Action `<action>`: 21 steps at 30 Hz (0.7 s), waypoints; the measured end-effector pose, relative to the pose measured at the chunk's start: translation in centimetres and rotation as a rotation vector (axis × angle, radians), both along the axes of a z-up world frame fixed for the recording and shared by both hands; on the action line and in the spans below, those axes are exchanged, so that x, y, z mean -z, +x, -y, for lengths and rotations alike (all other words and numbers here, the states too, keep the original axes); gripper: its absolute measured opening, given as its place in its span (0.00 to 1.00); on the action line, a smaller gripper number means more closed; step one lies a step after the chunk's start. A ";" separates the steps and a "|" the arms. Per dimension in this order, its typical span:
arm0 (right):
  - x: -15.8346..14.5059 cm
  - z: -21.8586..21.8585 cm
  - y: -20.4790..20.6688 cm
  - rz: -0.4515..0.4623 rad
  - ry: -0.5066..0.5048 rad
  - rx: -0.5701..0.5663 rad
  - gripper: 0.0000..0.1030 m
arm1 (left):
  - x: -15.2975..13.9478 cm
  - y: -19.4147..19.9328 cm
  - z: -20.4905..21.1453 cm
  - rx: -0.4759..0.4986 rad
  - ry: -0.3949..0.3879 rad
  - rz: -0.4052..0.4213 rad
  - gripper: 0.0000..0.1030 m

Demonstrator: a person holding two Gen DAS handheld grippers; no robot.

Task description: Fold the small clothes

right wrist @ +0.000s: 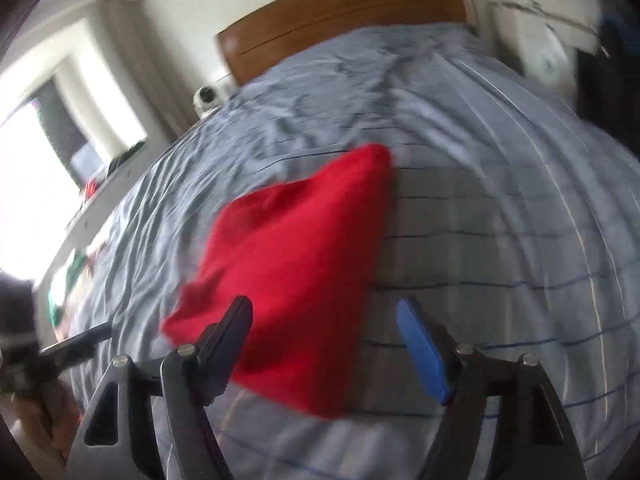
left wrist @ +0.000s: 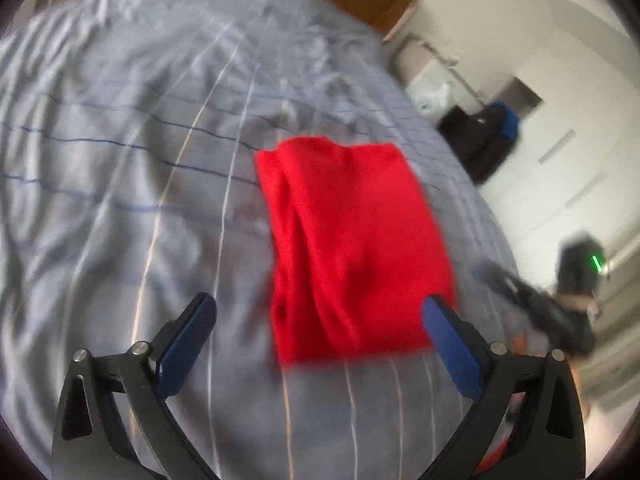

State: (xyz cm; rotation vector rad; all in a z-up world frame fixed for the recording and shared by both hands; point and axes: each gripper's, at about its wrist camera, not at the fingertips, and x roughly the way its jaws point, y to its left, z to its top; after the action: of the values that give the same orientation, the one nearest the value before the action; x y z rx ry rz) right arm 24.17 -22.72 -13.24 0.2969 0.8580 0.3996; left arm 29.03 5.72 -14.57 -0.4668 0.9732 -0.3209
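Two grippers, both w/ jaws spread, nothing pinched. Folded bright red cloth garment (left wrist: 352, 248) lies flat on grey-blue striped bedsheet (left wrist: 120, 160), just ahead of left gripper (left wrist: 320, 316), ahead and slightly left of right gripper (right wrist: 324, 320). Prob. next: pinch near corners cleanly, top layers only, keep edges aligned, no sheet caught. Both tilt downward toward fabric, hovering above it.
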 end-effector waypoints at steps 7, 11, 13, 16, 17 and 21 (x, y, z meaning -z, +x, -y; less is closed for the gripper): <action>3.1 0.2 6.0 -0.142 0.182 -0.051 0.72 | 4.0 6.2 0.8 0.040 -0.193 -0.160 0.99; 6.2 -2.1 9.1 -0.237 0.233 -0.084 0.70 | 4.6 6.7 3.4 0.026 -0.057 -0.174 0.99; 6.5 -5.0 9.3 -0.225 0.105 -0.098 0.51 | 4.5 6.5 4.3 0.018 0.037 -0.162 0.89; 3.8 -9.7 7.2 -0.033 -0.220 -0.108 0.33 | 3.3 5.7 5.3 0.064 0.091 -0.109 0.26; 2.9 -10.9 6.3 0.024 -0.288 -0.113 0.31 | 2.6 5.4 4.9 0.054 0.086 -0.106 0.23; -1.1 -13.6 3.4 0.236 -0.430 -0.138 0.29 | -2.2 4.4 2.6 0.022 0.041 -0.012 0.22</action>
State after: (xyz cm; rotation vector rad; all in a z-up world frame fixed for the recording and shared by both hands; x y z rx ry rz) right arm 27.54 -9.07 -12.17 -0.2047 0.7121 0.3592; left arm 33.48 3.09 -12.41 -0.4217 0.9953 -0.3178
